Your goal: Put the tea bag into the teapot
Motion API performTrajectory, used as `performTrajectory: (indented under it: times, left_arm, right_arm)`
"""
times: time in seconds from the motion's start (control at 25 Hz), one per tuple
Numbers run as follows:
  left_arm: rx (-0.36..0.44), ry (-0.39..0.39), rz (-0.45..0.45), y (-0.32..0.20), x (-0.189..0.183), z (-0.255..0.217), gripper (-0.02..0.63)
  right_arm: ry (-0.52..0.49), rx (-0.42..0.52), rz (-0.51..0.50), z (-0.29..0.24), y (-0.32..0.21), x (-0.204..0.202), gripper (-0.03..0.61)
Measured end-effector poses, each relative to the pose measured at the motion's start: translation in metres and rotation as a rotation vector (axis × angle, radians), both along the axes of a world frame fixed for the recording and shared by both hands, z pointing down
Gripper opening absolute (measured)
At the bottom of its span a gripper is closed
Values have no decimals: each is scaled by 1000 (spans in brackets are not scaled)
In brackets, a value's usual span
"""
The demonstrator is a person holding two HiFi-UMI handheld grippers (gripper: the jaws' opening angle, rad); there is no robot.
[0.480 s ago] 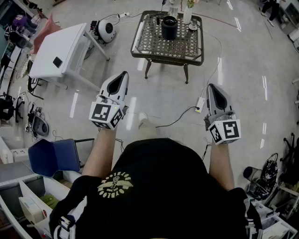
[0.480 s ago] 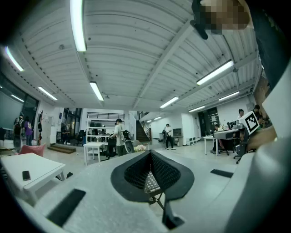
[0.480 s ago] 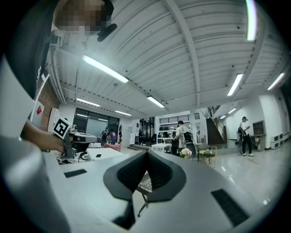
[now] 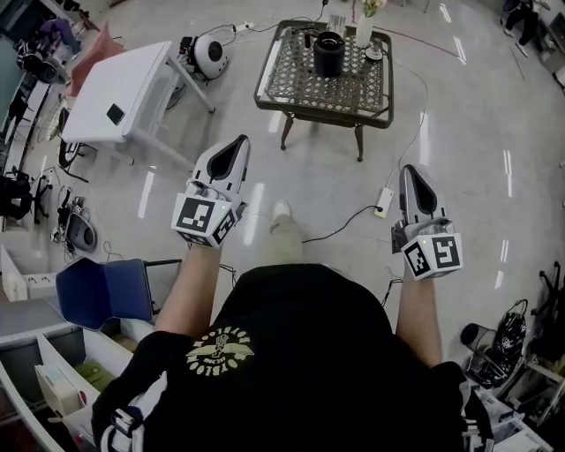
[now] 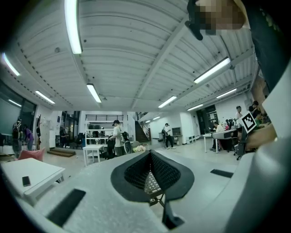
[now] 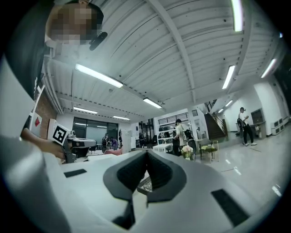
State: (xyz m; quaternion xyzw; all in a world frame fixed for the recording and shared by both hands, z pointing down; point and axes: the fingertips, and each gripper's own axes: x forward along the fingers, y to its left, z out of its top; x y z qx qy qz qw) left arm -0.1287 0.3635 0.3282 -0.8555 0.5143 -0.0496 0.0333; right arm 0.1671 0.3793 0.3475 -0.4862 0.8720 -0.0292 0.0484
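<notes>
The black teapot (image 4: 328, 53) stands on a dark wire-top table (image 4: 300, 84) far ahead of me in the head view. No tea bag shows in any view. My left gripper (image 4: 236, 146) is held out over the floor, well short of the table, jaws together and empty. My right gripper (image 4: 411, 173) hangs at the same height to the right, also shut with nothing in it. In the left gripper view the left gripper (image 5: 150, 157) has its dark pads meeting, with the table's mesh glimpsed below them. In the right gripper view the right gripper (image 6: 146, 157) is pressed shut too.
A vase with flowers (image 4: 365, 26) and a small white dish (image 4: 375, 53) share the table with the teapot. A white table (image 4: 115, 93) stands at the left, a round white appliance (image 4: 210, 55) behind it. A power strip (image 4: 382, 201) and cable lie on the floor; a blue chair (image 4: 101, 291) is near left.
The head view has shifted a little: the wire table, both grippers and my foot sit slightly lower and further right. Both grippers stay shut.
</notes>
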Motion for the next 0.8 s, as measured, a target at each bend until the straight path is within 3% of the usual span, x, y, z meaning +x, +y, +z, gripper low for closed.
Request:
performTrajectory:
  times: [0.32,0.52,0.8]
  left_arm:
    - [-68,2,22,-50,-6,21,-3]
    - [-94,0,50,-106,-13,34,-3]
    - [-83,-24,82,-180,-29,39,-3]
  right_arm:
    - [34,-61,22,17,-36,-7,5]
    - [49,-75,63,26,-86,-10,5]
    - [74,-76,97,25,-150,-27,5]
